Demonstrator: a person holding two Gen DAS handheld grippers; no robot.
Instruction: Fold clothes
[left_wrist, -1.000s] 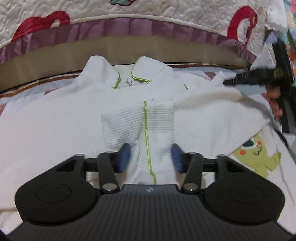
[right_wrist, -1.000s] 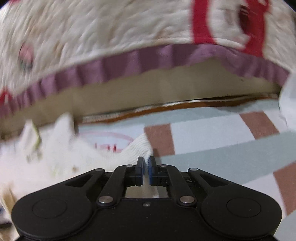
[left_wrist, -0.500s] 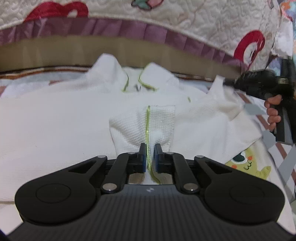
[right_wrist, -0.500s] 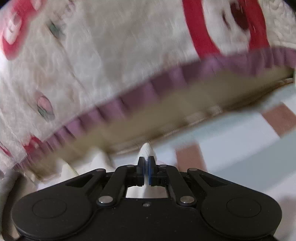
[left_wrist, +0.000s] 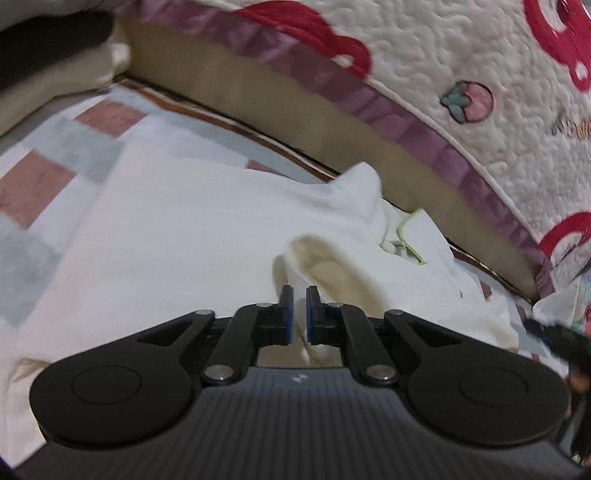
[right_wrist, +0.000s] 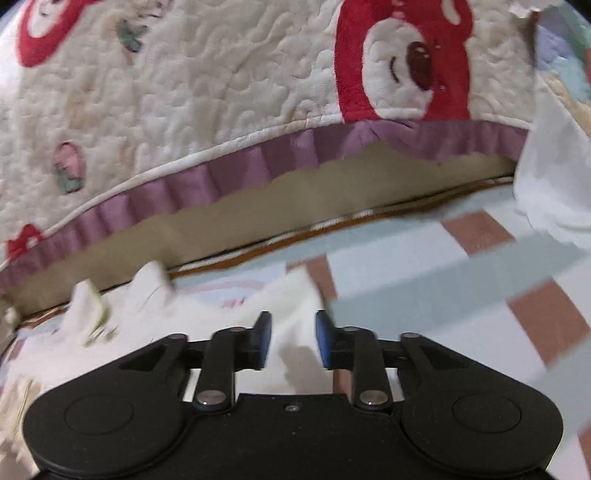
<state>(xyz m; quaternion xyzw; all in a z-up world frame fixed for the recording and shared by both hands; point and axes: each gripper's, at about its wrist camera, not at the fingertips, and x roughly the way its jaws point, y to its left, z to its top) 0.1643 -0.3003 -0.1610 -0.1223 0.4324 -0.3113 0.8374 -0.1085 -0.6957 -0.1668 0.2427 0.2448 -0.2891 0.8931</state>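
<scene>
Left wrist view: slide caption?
Left claw shut on lifted fold of white shirt spread over checked bedsheet.

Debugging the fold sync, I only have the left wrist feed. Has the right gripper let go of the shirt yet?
Observer: Yes. The right gripper is open, with the white shirt lying loose between its fingers.
Operator: Where does that shirt edge sit?
Observer: On the checked sheet, near the quilt's purple ruffle.
Operator: Anything else on that side?
Observer: A white cloth at the right edge of that view; what it is I cannot tell.
</scene>
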